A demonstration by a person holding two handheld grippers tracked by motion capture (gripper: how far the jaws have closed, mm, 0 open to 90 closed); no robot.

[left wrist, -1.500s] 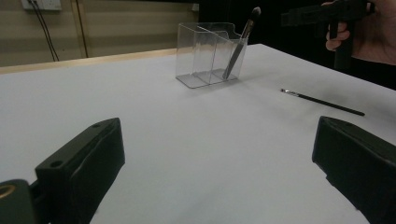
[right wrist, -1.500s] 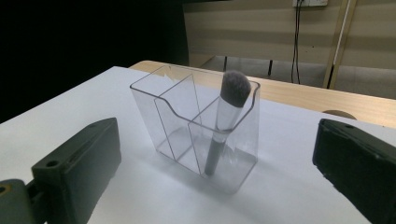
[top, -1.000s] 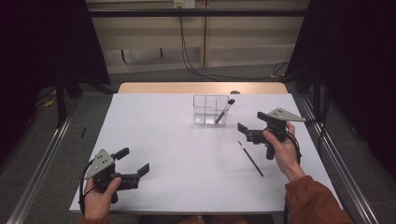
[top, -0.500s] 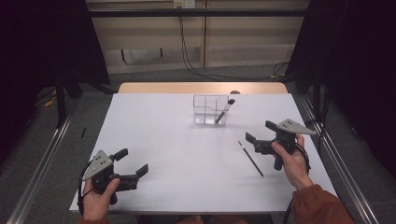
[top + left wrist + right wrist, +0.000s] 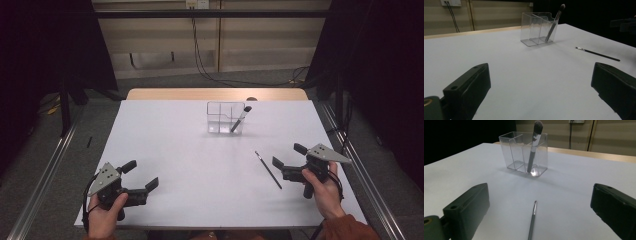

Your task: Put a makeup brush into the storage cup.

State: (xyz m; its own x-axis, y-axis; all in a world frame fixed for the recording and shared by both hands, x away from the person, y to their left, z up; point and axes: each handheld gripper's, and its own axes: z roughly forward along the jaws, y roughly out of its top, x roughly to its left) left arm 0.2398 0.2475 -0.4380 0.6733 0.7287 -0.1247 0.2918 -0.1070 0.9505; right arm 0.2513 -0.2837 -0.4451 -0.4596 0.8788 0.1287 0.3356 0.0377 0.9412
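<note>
- Since a second ago: right gripper [image 5: 288, 161] drawn back from beside the clear organizer [image 5: 226, 118] toward the near right corner of the table [image 5: 165, 135], now low over the sheet; left gripper [image 5: 140, 175] near the near left corner, hardly shifted.
- Both held with jaws spread wide and nothing between them — plain in each gripper view.
- Thin brush [image 5: 268, 169] flat on the table right of centre, just in front of the right gripper, not touching it; in the right gripper view its metal tip [image 5: 535, 203] aimed at the organizer, handle running down between the jaws toward the bottom of that view.
- Thicker brush [image 5: 240, 119] leaning tilted in the organizer's right compartment, bristle head above the rim.
- Organizer near the middle of the far edge, well apart from both grippers.
- Wide bare white surface between left gripper and organizer; right gripper close to the right edge, with a metal rail just beyond.
- Near end of the thin brush's handle cut off at the bottom of the right gripper view; organizer's clear walls faint from above, dividers hard to count.
</note>
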